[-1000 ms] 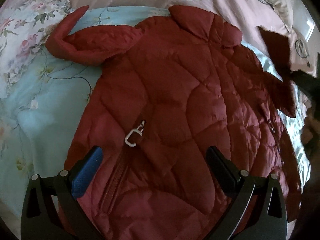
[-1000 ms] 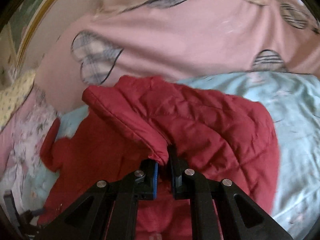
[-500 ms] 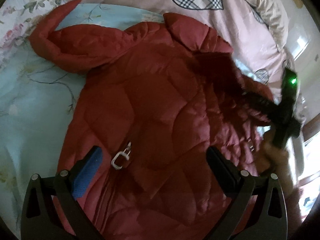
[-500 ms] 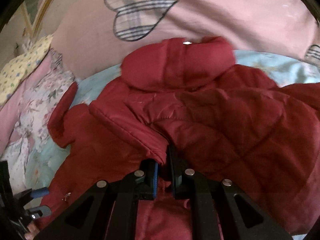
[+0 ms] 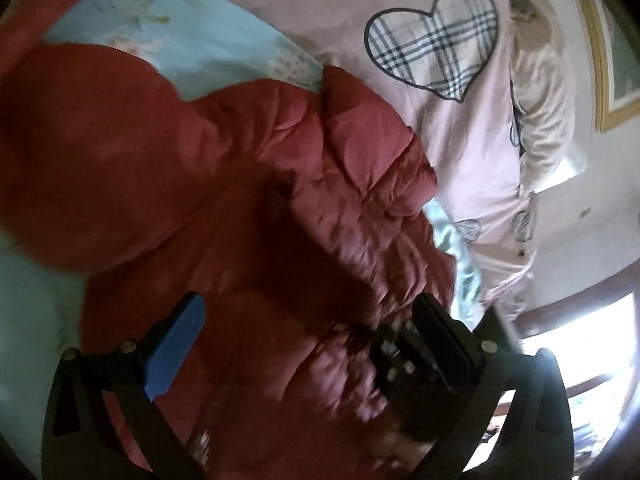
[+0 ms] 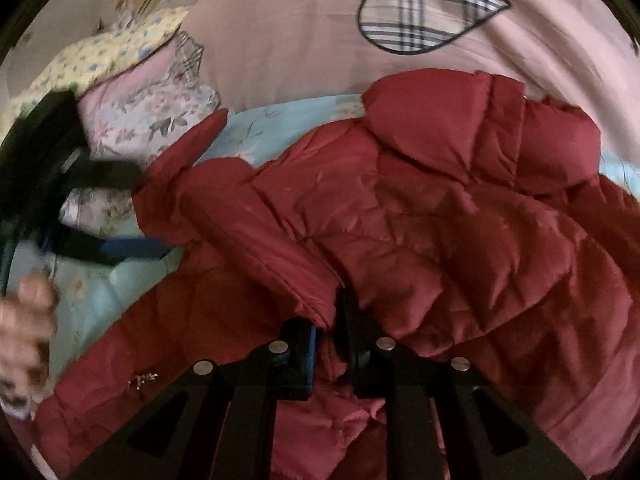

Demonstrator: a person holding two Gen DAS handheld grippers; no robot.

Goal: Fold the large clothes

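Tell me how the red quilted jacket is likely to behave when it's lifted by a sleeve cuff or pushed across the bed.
The red quilted jacket is probably floppy: its sleeve cuff bends over between the opening jaws of the right gripper. The puffy quilting suggests it is light for its bulk and may spring back from a fold. Its sheen hints that it could slide on the blue sheet.

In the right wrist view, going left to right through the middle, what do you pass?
Hand → left gripper → floral pillow → red jacket.
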